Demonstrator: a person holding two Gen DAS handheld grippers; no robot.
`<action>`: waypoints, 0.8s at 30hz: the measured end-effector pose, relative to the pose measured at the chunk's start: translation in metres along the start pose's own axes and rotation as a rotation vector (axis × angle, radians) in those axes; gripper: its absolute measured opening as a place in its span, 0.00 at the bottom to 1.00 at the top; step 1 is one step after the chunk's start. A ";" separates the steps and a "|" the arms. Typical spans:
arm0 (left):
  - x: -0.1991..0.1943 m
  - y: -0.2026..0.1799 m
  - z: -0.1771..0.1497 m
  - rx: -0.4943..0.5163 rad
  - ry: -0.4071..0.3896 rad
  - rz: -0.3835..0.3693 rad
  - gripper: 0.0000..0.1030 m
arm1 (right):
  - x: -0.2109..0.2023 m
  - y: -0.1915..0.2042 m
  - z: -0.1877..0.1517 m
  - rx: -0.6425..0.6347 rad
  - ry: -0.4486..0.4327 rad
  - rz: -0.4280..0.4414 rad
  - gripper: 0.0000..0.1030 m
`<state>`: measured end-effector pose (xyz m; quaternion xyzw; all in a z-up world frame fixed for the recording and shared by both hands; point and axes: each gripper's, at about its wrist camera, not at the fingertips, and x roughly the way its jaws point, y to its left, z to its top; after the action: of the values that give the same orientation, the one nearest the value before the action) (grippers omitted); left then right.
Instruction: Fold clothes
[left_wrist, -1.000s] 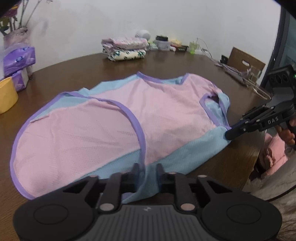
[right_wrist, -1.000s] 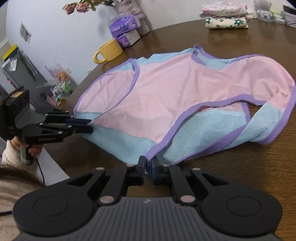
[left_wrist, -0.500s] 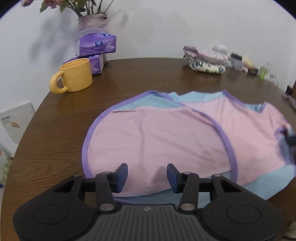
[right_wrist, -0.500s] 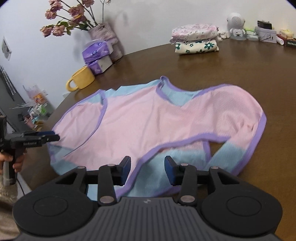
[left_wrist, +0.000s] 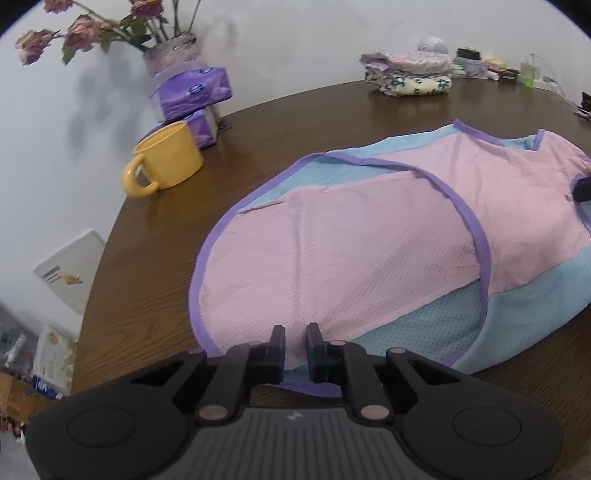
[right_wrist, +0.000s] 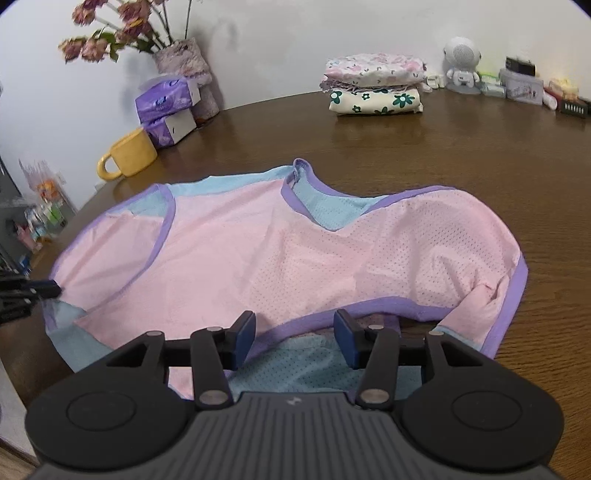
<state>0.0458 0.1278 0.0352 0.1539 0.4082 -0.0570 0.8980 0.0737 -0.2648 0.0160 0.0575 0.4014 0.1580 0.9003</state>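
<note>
Both grippers tilt down over the pink, blue and purple-trimmed garment (left_wrist: 369, 236) spread on the brown table (left_wrist: 258, 122). The left gripper (left_wrist: 294, 341), bottom centre of its view, is closing, its narrow gap over the pink hem; whether the pads pinch cloth is hard to tell. The right gripper (right_wrist: 294, 328) is spreading, purple trim between its jaws, untouched. Its tip is cut off at the left view's right edge. 1 second ago the right gripper was nearly shut
</note>
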 end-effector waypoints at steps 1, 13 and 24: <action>0.000 0.003 0.000 -0.022 0.001 -0.001 0.14 | -0.001 0.002 0.000 -0.008 0.002 -0.006 0.48; -0.003 -0.009 0.030 -0.159 -0.158 -0.134 0.52 | -0.034 -0.053 0.013 0.112 -0.141 -0.230 0.52; 0.019 -0.099 0.072 0.006 -0.155 -0.278 0.52 | -0.025 -0.118 0.004 0.328 -0.082 -0.083 0.14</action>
<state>0.0877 0.0113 0.0426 0.0937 0.3548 -0.1939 0.9098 0.0889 -0.3844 0.0091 0.1934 0.3866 0.0506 0.9003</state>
